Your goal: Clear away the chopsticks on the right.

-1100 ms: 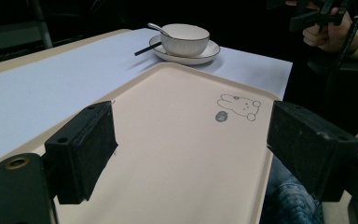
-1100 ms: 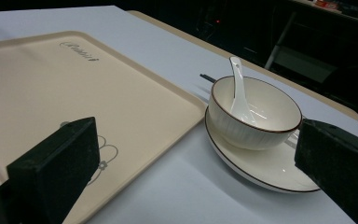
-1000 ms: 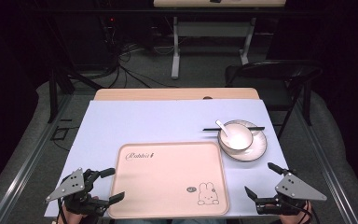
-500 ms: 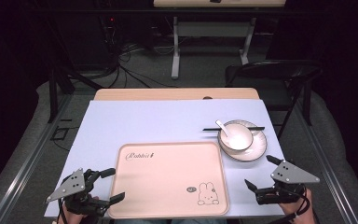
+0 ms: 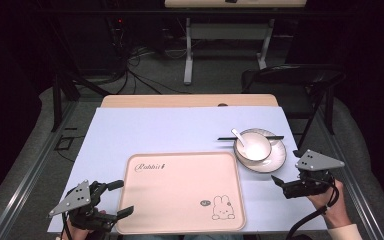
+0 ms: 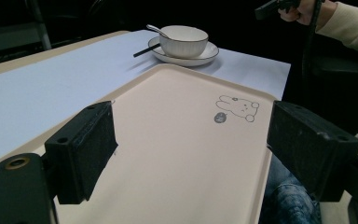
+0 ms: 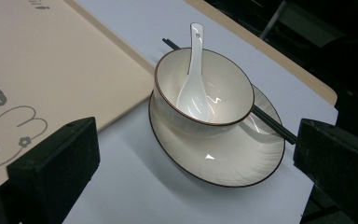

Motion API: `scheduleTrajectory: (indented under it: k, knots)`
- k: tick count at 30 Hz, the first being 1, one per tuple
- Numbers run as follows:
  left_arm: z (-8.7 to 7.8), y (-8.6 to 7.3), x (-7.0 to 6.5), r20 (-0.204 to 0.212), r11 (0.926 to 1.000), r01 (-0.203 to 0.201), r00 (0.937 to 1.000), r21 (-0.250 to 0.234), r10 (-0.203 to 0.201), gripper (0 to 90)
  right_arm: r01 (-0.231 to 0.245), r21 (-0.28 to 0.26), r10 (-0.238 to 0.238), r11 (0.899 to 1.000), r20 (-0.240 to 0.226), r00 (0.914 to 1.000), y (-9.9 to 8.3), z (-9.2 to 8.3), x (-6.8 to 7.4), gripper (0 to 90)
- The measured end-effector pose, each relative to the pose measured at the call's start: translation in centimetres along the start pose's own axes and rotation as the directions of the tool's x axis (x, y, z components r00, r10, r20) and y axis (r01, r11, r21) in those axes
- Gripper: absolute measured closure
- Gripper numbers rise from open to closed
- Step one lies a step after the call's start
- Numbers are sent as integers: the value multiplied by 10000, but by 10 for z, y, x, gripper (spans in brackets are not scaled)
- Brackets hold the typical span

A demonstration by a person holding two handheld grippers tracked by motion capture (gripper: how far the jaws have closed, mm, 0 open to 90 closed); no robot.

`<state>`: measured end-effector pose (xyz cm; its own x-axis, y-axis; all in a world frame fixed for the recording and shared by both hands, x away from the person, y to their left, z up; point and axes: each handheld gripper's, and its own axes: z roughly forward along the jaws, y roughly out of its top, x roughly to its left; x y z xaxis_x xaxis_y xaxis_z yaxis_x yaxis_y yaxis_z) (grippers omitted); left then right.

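The right gripper (image 5: pixel 286 175) hangs with its jaws spread wide and empty over the table's right edge, just beside the white ceramic bowl (image 7: pixel 204 92) — a white spoon (image 7: pixel 193 79) inside — on its dark-rimmed saucer (image 7: pixel 223 158), black chopsticks (image 7: pixel 271 123) across the saucer. The left gripper (image 5: pixel 121 198) is equally wide and empty at the pink rabbit-print tray (image 5: pixel 180 195)'s near-left corner. Bare lilac tabletop (image 5: pixel 170 130) lies open behind the tray.

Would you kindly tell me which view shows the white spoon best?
The right gripper view: the spoon lies close, whole, inside the bowl. The high view shows it small; the left gripper view shows just its handle.
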<state>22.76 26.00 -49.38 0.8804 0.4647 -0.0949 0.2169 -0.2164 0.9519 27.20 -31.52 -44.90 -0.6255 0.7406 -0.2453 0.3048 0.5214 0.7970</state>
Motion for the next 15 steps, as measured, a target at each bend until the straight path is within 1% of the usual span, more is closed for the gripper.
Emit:
scheduleTrajectory:
  k: [2,3,5,8,10,11,12,13,15]
  knots:
    - [0,0,0,28,10000,-16,10000,11,16,154,38,219,-36,9998,-83,10000,1,4,-8,0]
    - [0,0,-1,-72,10000,-28,10000,35,28,154,67,282,-65,9996,-100,9999,1,5,-11,0]
    - [0,0,0,14,10000,-13,10000,16,13,154,34,421,-29,9991,-132,9999,1,8,-19,0]
    - [0,0,0,11,10000,-16,10000,33,16,154,56,570,-45,9984,-185,9998,3,12,-29,0]
    - [0,0,0,1,10000,-27,10000,36,27,154,150,658,-130,9977,-306,9994,5,14,-34,0]
    - [0,0,-1,-90,10000,-35,10000,16,35,154,186,712,-162,9973,-339,9993,7,15,-35,0]
    - [0,0,0,2,10000,-35,10000,-10,35,154,281,787,-251,9965,-386,9989,10,17,-38,0]
    - [-1,0,0,-43,10000,-35,10000,8,35,154,323,795,-286,9963,-476,9985,12,18,-39,0]
    - [0,0,0,-1,10000,-41,10000,-11,41,154,438,890,-388,9951,-569,9976,17,20,-43,0]
